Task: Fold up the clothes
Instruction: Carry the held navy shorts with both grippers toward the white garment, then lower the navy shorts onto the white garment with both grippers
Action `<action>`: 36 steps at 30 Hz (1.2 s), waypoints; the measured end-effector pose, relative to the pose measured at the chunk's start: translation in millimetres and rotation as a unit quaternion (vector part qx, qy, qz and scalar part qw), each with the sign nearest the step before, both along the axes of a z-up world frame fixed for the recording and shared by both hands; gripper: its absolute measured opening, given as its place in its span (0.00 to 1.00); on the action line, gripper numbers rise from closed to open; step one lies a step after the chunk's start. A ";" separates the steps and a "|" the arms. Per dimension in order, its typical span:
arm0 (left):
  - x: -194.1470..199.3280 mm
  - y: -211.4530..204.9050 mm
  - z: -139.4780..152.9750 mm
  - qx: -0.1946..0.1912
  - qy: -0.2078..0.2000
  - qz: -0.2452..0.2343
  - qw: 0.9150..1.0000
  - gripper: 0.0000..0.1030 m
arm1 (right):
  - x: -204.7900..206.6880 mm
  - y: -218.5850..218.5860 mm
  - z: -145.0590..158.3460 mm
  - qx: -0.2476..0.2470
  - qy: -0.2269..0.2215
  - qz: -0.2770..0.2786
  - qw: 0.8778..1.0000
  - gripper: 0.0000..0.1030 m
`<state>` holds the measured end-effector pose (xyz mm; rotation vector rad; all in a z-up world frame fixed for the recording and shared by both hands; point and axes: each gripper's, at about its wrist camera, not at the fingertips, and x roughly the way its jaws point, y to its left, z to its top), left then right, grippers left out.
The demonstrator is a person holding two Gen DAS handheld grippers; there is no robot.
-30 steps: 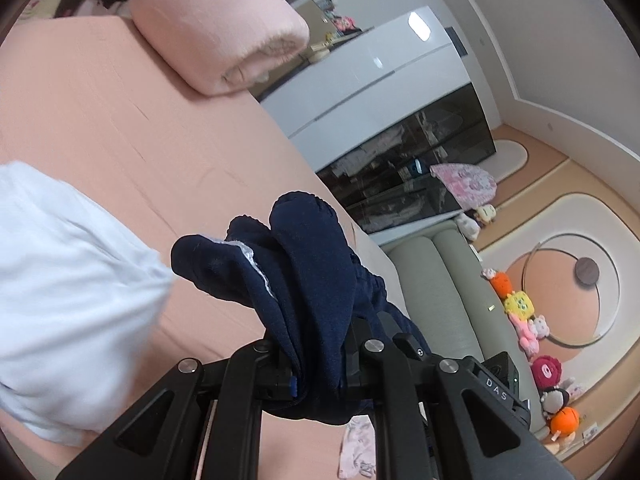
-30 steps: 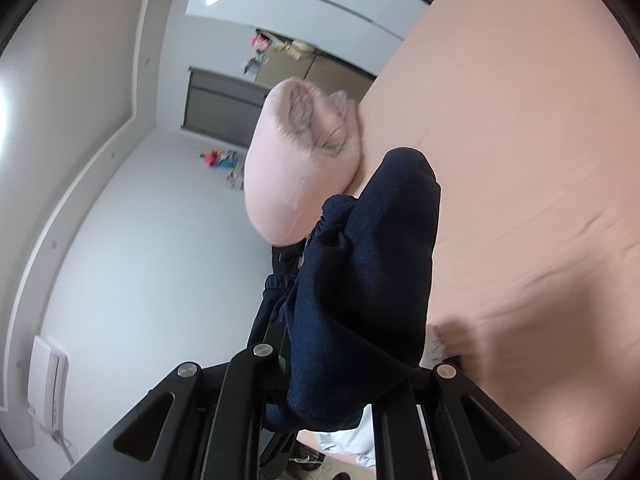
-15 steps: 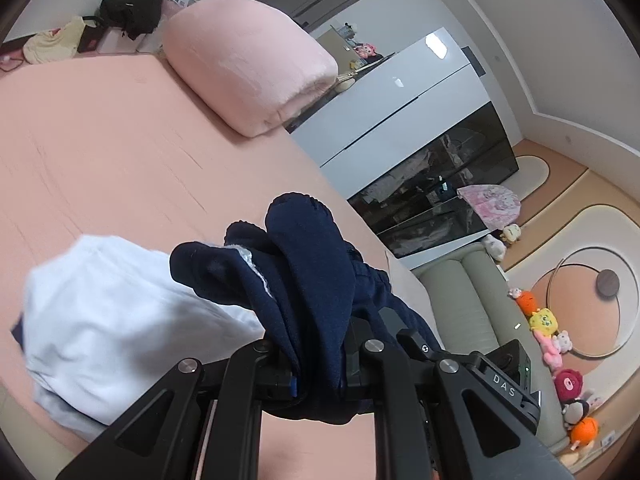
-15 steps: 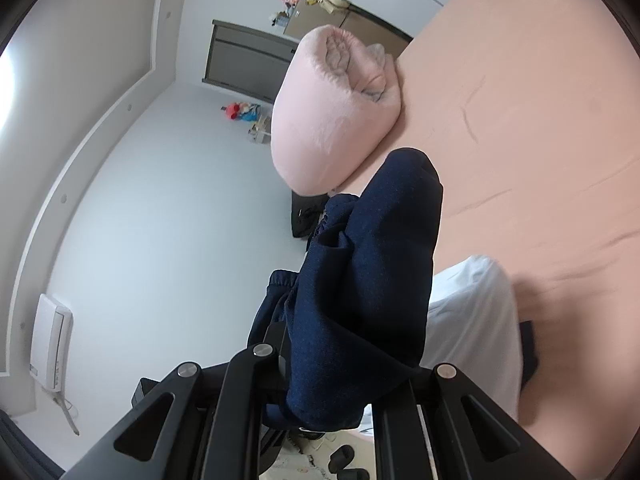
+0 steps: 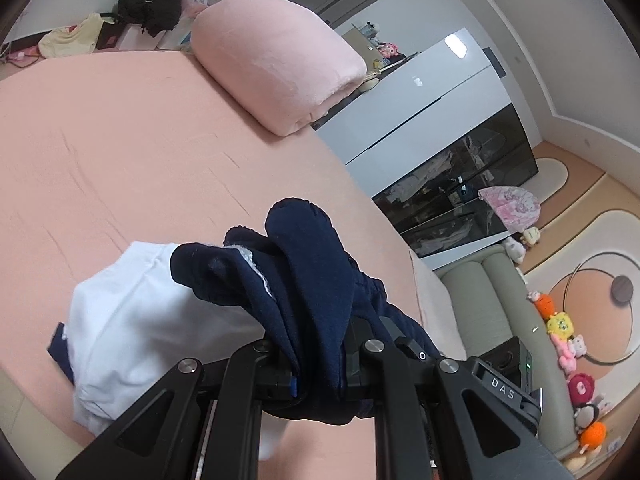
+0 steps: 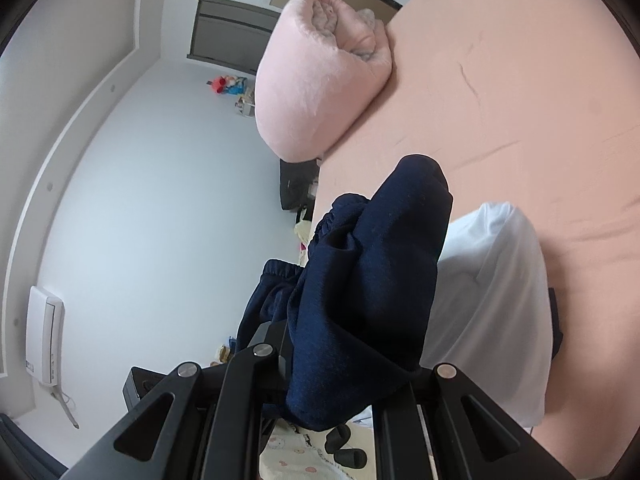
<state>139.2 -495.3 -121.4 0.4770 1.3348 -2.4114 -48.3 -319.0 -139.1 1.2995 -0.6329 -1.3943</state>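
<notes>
Left wrist view: left gripper (image 5: pixel 318 364) has its jaws clamped on a bunched wad of the navy garment (image 5: pixel 304 280), held up off the bed (image 5: pixel 120 152). Right gripper (image 6: pixel 344 376) likewise, jaws closed on navy cloth (image 6: pixel 372 280). I read it as 1 garment held by 2 grippers, but can't confirm. White garment (image 5: pixel 140 320) lies heaped on the bed near the edge, right below. Risks: both grips are on thick bunches, not clean edges, so cloth may slip or spread crooked; lowering here could land it on the white heap.
</notes>
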 end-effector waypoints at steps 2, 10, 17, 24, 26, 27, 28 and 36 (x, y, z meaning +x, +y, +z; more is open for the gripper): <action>3.4 -4.5 -6.3 0.004 0.009 -0.004 1.000 0.11 | -1.5 -6.0 -8.9 -0.002 -0.014 0.005 1.000 0.09; 10.4 -14.3 -38.4 0.020 -0.012 -0.006 1.000 0.11 | -4.4 -25.2 -41.6 0.013 -0.031 0.024 0.999 0.10; 14.1 -13.4 -54.4 0.032 -0.023 -0.013 0.999 0.11 | -8.1 -30.9 -70.8 0.031 -0.057 0.025 0.998 0.10; 19.9 -13.1 -68.6 0.038 -0.044 -0.016 0.998 0.12 | -7.8 -30.1 -87.4 0.052 -0.062 0.032 0.996 0.13; 23.1 -14.7 -75.3 0.042 -0.052 -0.013 0.998 0.12 | -5.6 -30.1 -91.7 0.054 -0.062 0.031 0.996 0.13; 25.0 -15.7 -78.9 0.043 -0.057 -0.010 0.997 0.13 | -4.7 -31.0 -94.1 0.055 -0.061 0.032 0.996 0.13; 27.0 -16.8 -82.4 0.045 -0.061 -0.006 0.997 0.13 | -4.1 -32.2 -96.5 0.057 -0.060 0.033 0.996 0.13; 43.1 -19.8 -104.7 0.089 -0.037 0.020 0.995 0.14 | -6.3 -41.7 -107.9 0.066 -0.056 0.045 0.995 0.13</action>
